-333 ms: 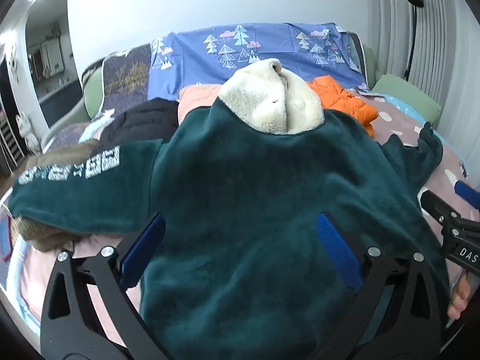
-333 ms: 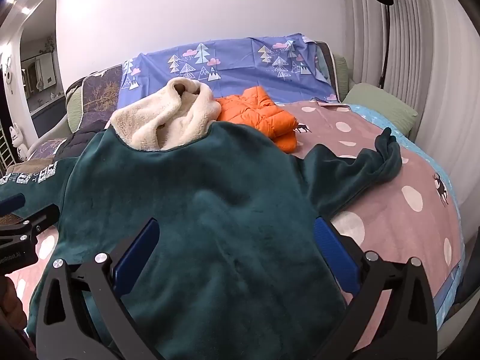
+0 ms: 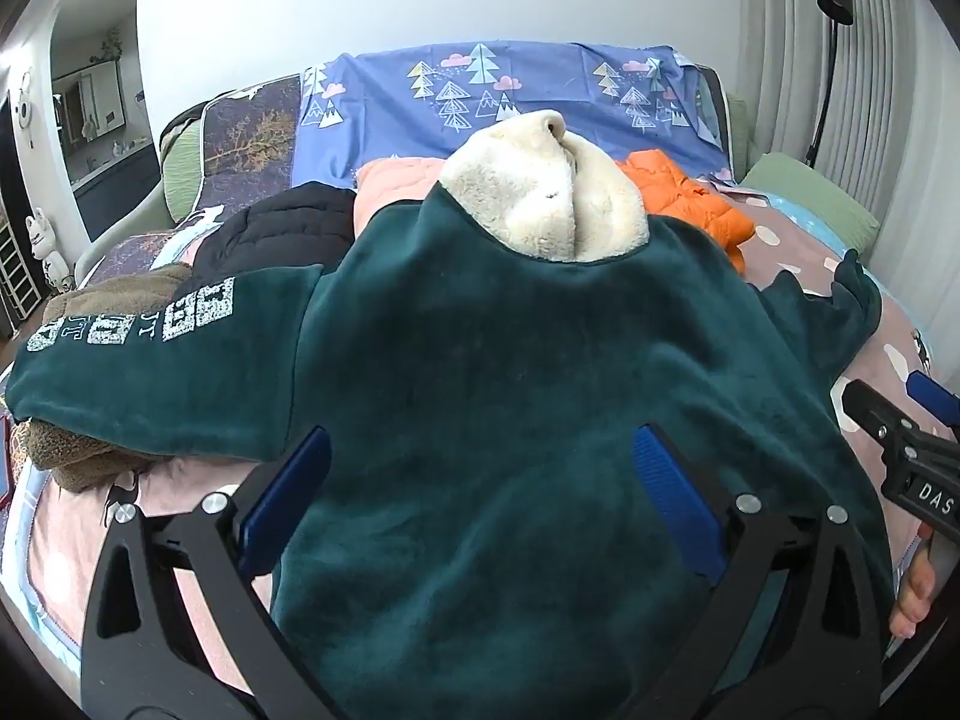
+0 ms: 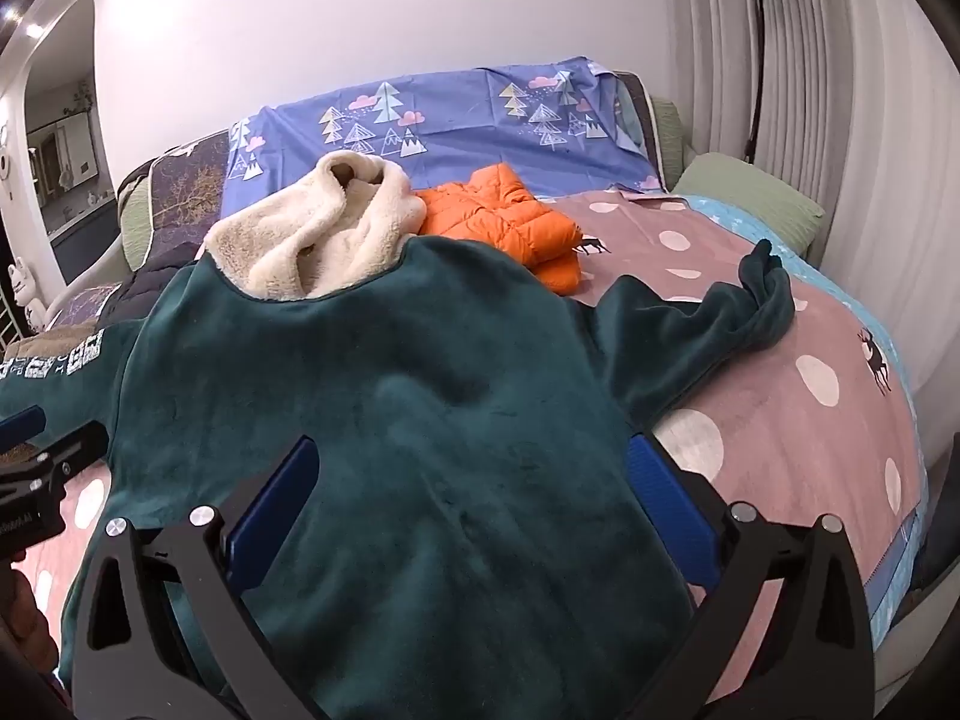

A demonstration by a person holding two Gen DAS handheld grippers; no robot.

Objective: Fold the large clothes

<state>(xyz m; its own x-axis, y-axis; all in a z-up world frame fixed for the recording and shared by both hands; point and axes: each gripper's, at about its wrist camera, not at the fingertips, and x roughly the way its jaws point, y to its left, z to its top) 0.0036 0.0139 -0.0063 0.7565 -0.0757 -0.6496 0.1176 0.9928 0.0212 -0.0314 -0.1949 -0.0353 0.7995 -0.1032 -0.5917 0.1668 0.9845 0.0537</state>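
A large dark green fleece hoodie [image 3: 510, 372] lies spread flat on the bed, back up, with its cream fleece-lined hood [image 3: 540, 204] at the far end. Its left sleeve [image 3: 150, 366] with white lettering stretches left over other clothes. Its right sleeve [image 4: 708, 324] stretches right over the bedspread. My left gripper [image 3: 480, 468] is open and empty, above the lower body of the hoodie. My right gripper [image 4: 474, 474] is open and empty, above the lower right part of the hoodie [image 4: 420, 420]. Each gripper shows at the edge of the other's view.
An orange puffer jacket [image 4: 510, 222] lies folded behind the hoodie on the pink dotted bedspread [image 4: 810, 420]. A black jacket [image 3: 282, 228], a pink garment [image 3: 396, 186] and a brown fleece [image 3: 78, 456] lie at left. Blue tree-print pillows [image 3: 480, 96] line the wall. A floor lamp [image 4: 756, 30] stands right.
Both grippers have shifted very slightly; the hoodie lies as before.
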